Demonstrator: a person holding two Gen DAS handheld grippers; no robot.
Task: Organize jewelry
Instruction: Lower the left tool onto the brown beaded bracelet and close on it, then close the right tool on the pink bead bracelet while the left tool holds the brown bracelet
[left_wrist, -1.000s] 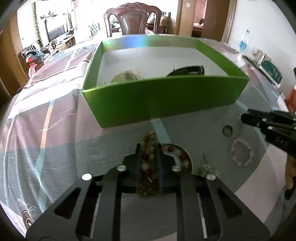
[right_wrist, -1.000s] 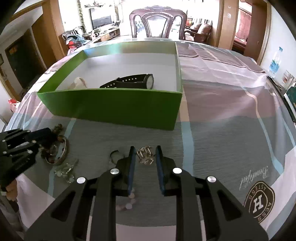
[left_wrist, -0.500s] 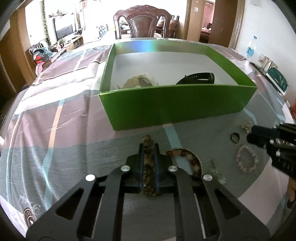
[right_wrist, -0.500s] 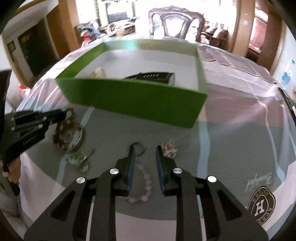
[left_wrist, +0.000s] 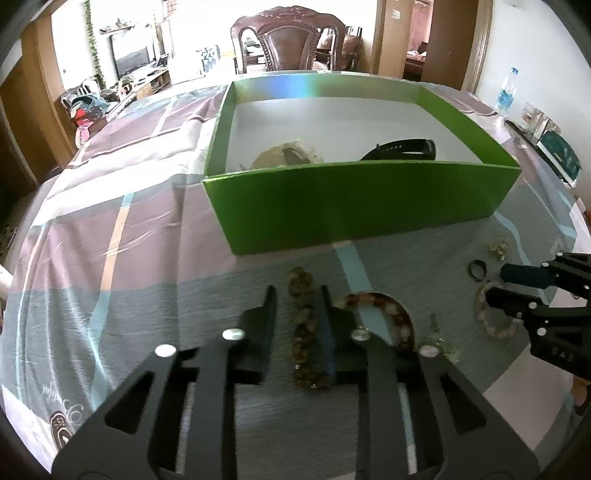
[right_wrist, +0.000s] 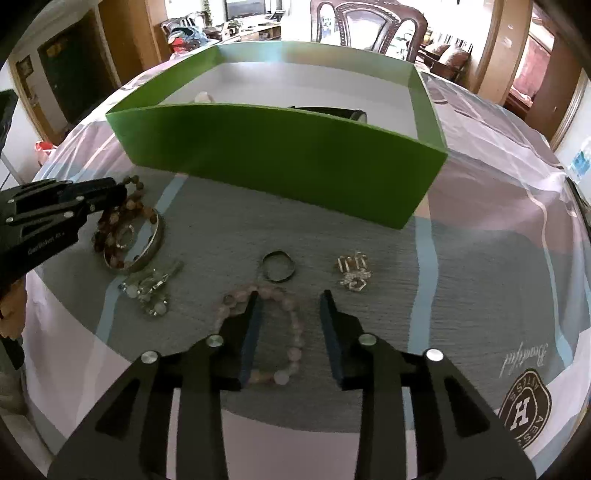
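The step in hand looks like a fresh pick from the loose jewelry on the counter (right_wrist: 480, 258), each piece bound for the green box (right_wrist: 280, 158), which already holds a black watch (left_wrist: 402, 147) and a pale piece I cannot make out. To do it well, each gripper should settle low so its fingers bracket a single strand, close fully before any lift, then carry it over the box's near wall without dragging neighbouring pieces along. The left gripper (left_wrist: 295, 306) has just been opening; its fingers stand slightly apart with the brown bead bracelet (left_wrist: 304, 332) lying between them, close against the right finger, not clamped. A red bead bangle (left_wrist: 384, 310) sits just beside it and could snag. The right gripper (right_wrist: 290, 306) has also just been opening; its fingers are apart over the pink bead bracelet (right_wrist: 291, 332), one side of the loop between them, the left finger resting across the other side. A dark ring (right_wrist: 277, 266) and a gold-and-silver cluster (right_wrist: 352, 271) lie just ahead, untouched.
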